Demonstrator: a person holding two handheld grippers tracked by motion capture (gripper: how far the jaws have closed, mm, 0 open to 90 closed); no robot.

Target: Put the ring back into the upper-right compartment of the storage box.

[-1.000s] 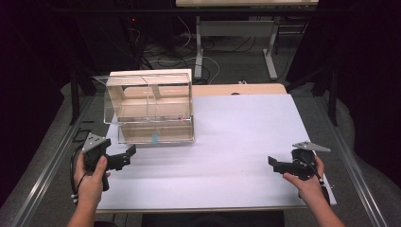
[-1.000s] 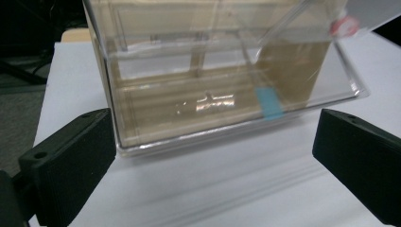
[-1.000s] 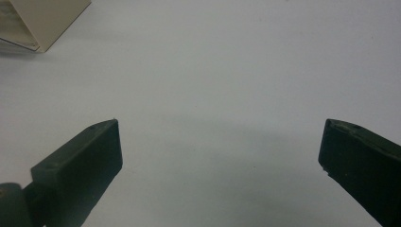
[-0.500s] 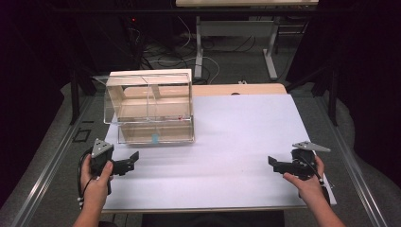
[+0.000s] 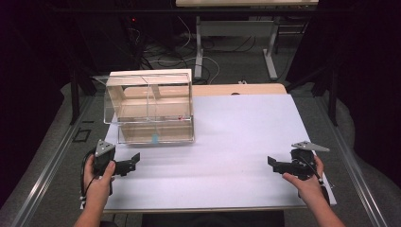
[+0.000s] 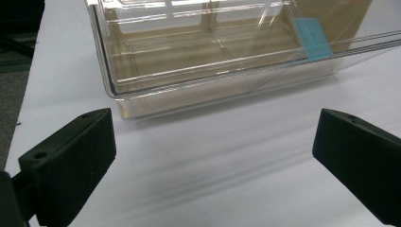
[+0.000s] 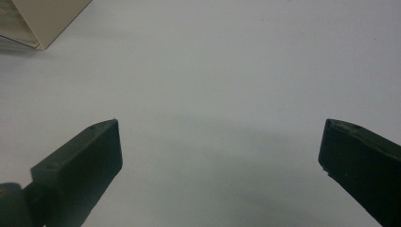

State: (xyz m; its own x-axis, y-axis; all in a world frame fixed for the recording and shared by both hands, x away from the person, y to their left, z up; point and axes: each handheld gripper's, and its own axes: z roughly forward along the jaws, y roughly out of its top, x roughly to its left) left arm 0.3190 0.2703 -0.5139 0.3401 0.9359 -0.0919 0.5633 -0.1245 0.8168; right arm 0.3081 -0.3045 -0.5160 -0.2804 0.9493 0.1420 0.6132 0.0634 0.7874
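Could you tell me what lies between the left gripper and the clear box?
Nothing: the left gripper view shows bare white table between the open left gripper and the clear box.

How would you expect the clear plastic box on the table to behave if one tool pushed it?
The clear plastic box looks thin-walled and nearly empty, so probably light. It sits flat on the smooth white table cover, so it would likely slide rather than tip. Its glossy walls may be slippery.

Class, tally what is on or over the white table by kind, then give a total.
Clear plastic box: 1
Blue tab on the box: 1
Grippers: 2, left gripper and right gripper, both open and empty
Total: 4
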